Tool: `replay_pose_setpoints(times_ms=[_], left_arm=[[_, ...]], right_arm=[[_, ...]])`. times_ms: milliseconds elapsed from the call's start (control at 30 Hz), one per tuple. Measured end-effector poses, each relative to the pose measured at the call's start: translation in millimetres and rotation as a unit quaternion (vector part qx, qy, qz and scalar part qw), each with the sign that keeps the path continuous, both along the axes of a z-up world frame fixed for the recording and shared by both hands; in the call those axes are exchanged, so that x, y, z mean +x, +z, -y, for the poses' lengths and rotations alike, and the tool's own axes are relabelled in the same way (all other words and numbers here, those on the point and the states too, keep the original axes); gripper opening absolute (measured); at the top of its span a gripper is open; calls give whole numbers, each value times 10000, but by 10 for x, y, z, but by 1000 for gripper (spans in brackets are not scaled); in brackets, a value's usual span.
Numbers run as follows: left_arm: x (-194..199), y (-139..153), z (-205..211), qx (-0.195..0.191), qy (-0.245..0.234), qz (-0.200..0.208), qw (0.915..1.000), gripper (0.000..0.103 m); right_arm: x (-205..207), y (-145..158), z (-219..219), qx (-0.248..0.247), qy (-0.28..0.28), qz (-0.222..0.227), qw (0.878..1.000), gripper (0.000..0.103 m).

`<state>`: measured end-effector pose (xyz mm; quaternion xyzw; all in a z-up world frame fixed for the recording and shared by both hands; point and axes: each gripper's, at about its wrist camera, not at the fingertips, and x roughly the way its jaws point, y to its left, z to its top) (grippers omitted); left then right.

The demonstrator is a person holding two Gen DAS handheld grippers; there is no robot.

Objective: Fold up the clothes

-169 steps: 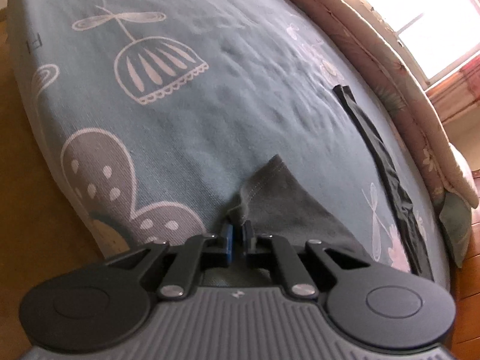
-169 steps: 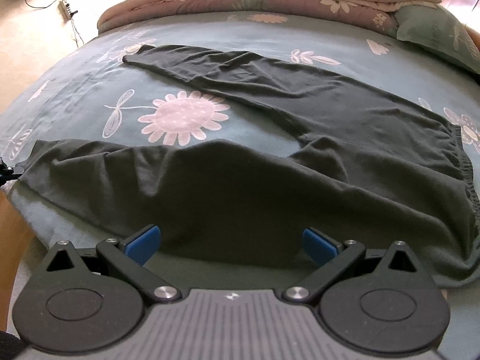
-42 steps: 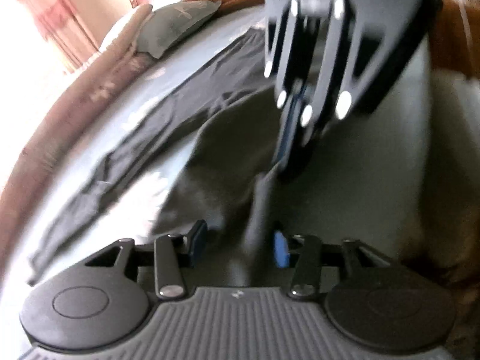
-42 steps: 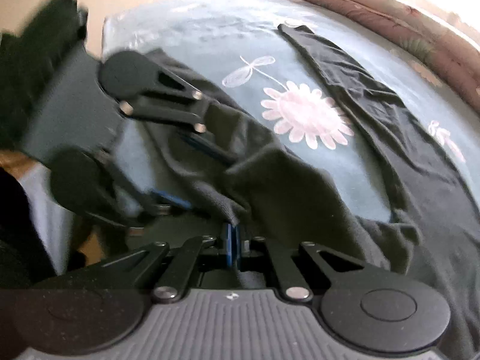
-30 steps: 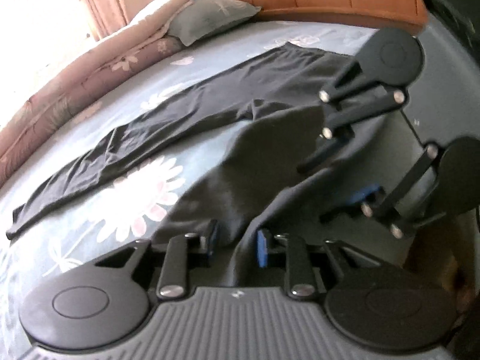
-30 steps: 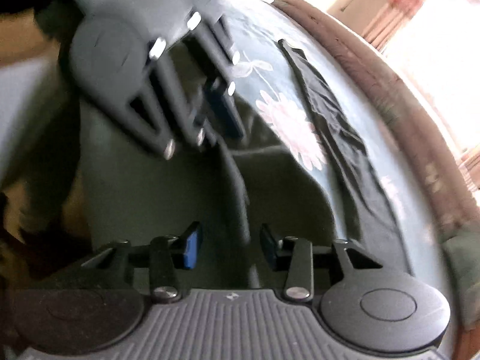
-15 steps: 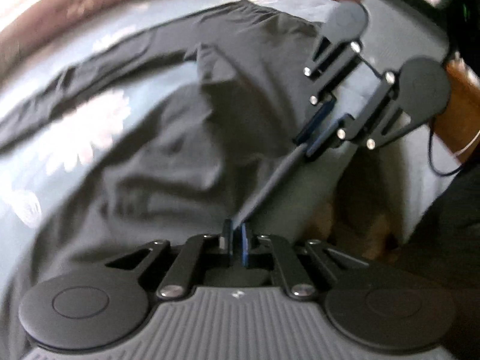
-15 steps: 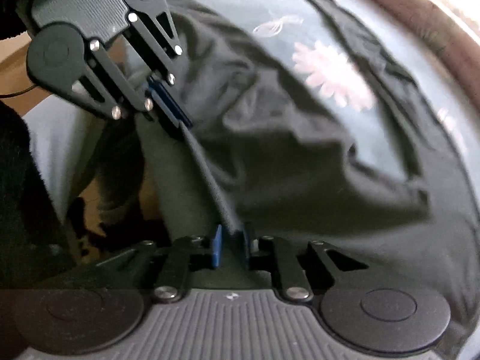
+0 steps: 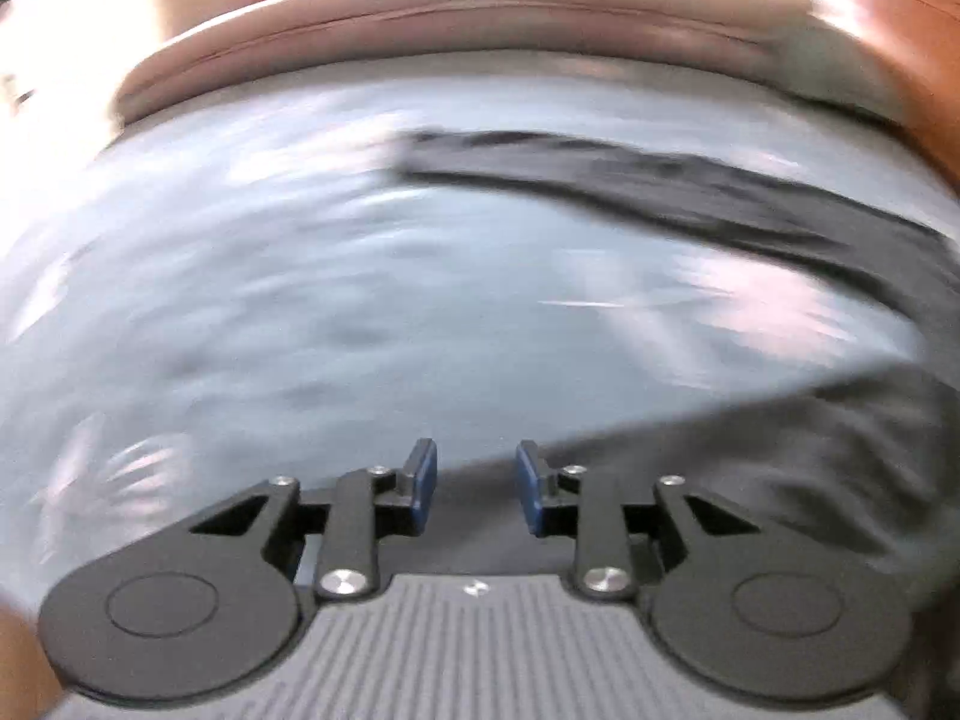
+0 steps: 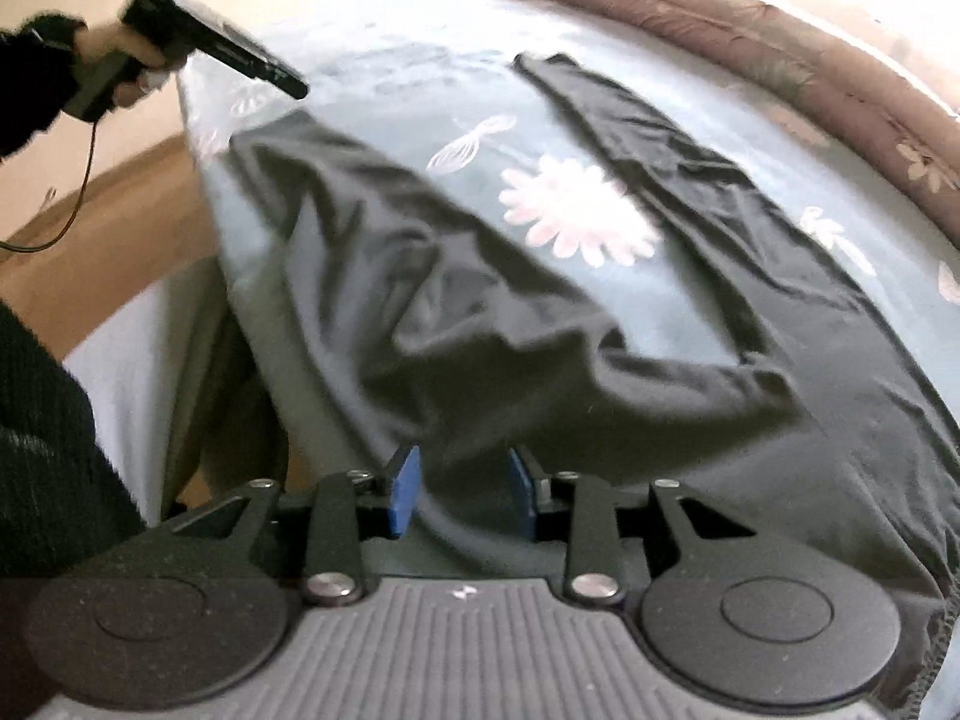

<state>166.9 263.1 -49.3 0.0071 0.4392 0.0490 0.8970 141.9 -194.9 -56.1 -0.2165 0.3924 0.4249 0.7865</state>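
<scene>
Trousers (image 10: 480,300) lie spread on the bed (image 10: 384,48), dark, both legs splayed apart over the flowered sheet. Right tongs (image 10: 461,489) stand parted, cloth lying between the pads, ungripped. Left tongs (image 9: 477,483) are parted too, seemingly over the near leg's edge, though that view is badly blurred.

a floral blue-grey bedsheet (image 10: 708,138) covers the bed; brown quilt (image 10: 780,54) along its far edge; wooden floor (image 10: 102,240).

The trousers (image 10: 456,312) were dark charcoal, lying on a teal bedsheet (image 10: 708,120) with pink daisies (plus white dragonfly outlines); the quilt (image 10: 780,54) was brown floral.
</scene>
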Motion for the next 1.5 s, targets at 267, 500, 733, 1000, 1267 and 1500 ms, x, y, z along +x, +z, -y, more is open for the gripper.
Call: replay_pose_setpoints(times_ms=[267,500,733,1000,1267,1500], left_arm=[[80,-522,-672,-480,1028,-212,9933,33],[12,-545,-544,-542,887,-90,9945,39],[-98,-375,-672,-926,1173,458,9877,40],[-108,-457,-450,-559,790,336,9947,40],[-117,-541,-224,-182,402,207,9988,6],[-326,-297,-180,-300,441,654,9964,5]], right_arm=[[51,65,-111,99,-87,142,9998,45],[308,76,-272,52,-162,328,9993,45],[551,9,-520,158,-64,304,9994,45],[566,-93,-667,104,11,286,9995,45],[899,-106,-832,167,-30,338,9993,45],[1372,-363,-1086,-149,198,66,9997,44]])
